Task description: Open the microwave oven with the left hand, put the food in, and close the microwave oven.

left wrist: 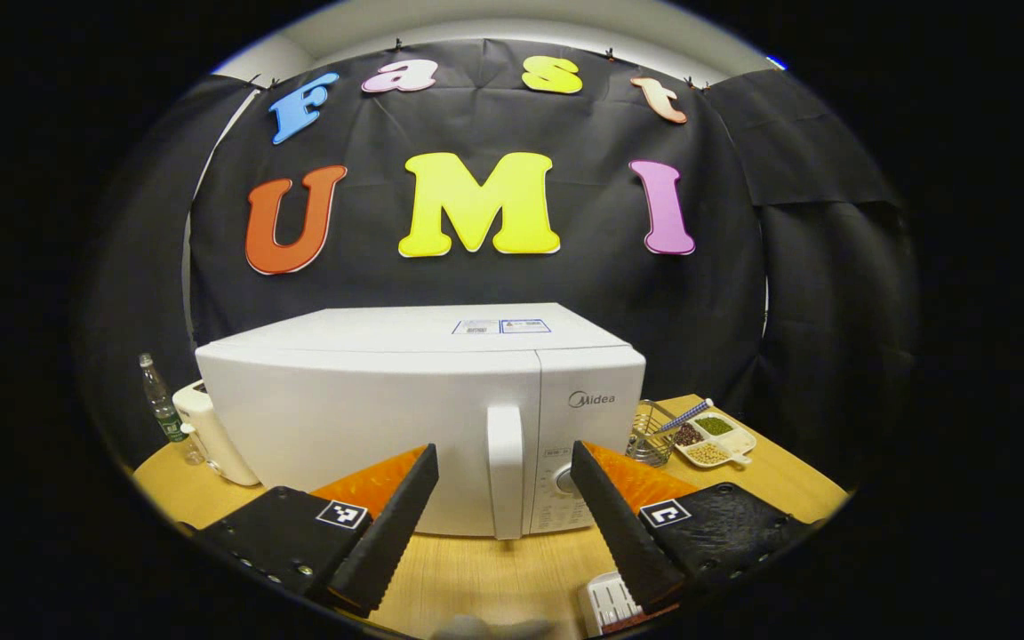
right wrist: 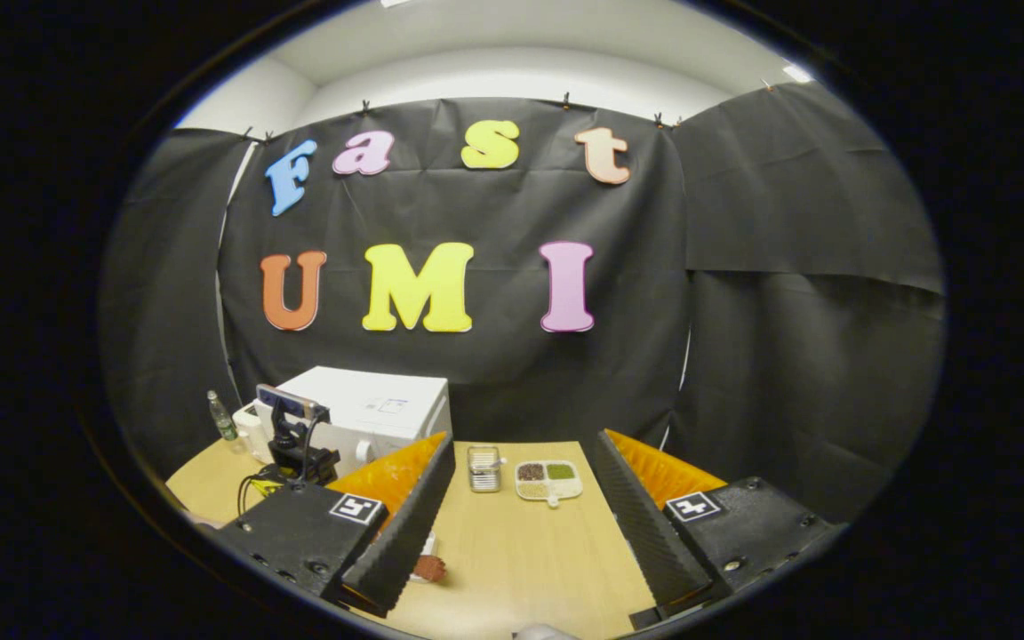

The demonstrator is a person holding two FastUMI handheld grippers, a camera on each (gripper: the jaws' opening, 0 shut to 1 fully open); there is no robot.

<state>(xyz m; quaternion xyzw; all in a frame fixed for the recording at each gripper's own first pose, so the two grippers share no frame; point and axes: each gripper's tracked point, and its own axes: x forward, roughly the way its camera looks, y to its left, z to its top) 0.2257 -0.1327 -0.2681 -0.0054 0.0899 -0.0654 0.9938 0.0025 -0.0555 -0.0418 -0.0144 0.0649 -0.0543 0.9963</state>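
in the left gripper view the white microwave oven (left wrist: 414, 418) sits mid-frame on the wooden table (left wrist: 494, 569) with its door closed, and the left gripper (left wrist: 503, 516) hangs wide apart and empty, its fingers either side of the door handle (left wrist: 505, 471) without touching it. at the right of that frame a divided dish of food (left wrist: 715, 439) lies beside a wire basket (left wrist: 652, 433). in the right gripper view the right gripper (right wrist: 525, 524) is also spread wide with nothing in it, low in the frame, the dish (right wrist: 548, 480) between its fingers farther back on the table.
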